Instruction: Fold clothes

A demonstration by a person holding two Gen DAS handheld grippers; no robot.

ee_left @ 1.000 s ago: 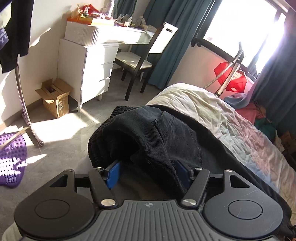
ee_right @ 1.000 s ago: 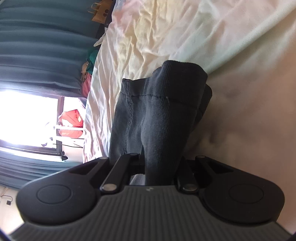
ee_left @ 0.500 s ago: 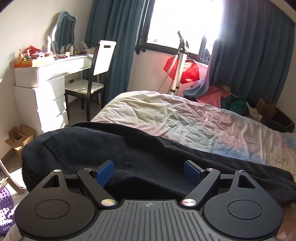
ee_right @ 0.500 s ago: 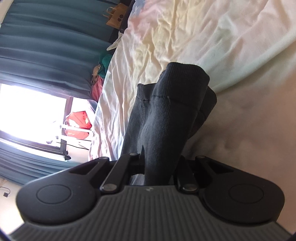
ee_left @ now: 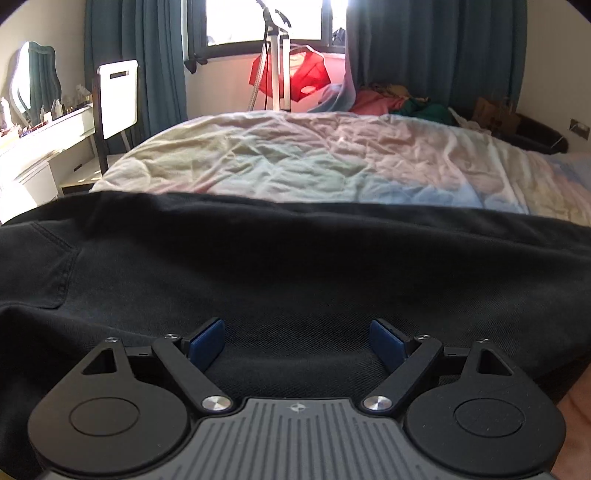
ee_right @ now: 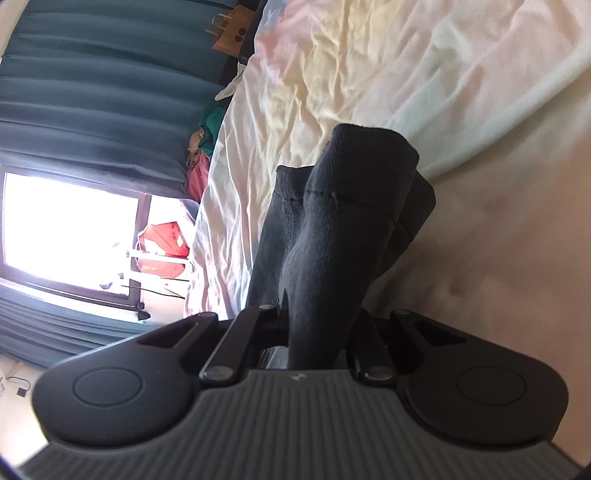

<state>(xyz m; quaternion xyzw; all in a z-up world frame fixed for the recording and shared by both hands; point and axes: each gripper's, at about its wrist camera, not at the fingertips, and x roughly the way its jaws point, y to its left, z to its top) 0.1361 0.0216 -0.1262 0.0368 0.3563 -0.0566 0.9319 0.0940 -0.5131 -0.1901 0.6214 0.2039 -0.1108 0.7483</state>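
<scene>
The black trousers [ee_left: 295, 266] lie across the near side of the bed [ee_left: 332, 162], stretched from one edge of your left view to the other, with a stitched pocket corner at the left end. The cloth is dark, heavy and matt, like denim or thick cotton, with a fine weave and clear seams; it lies mostly flat, with one long soft ridge along its far edge. In your right view a ribbed cuff of the same dark garment [ee_right: 354, 206] stands up in thick bunched layers, with a line of stitching across it. Your right gripper [ee_right: 317, 325] is clamped on this bunch, its jaws nearly together with the cloth between them. Your left gripper [ee_left: 297, 341] has its blue pads [ee_left: 207, 341] wide apart just over the flat cloth, and nothing is pinched between them. I judge that you are in the step of laying the garment out for a fold: one end is held, the other end is free on the bed. The next move, I think, calls for the left gripper to take a new hold on an edge or a seam, catching all layers together, because this thick cloth can slip if only the top layer is caught. The sheet below is pale, thin and much wrinkled, in soft pastel colours, so it may lift with the trousers if you pinch too deep. Behind the bed you have teal curtains [ee_left: 436, 51] and a bright window [ee_left: 266, 18].
</scene>
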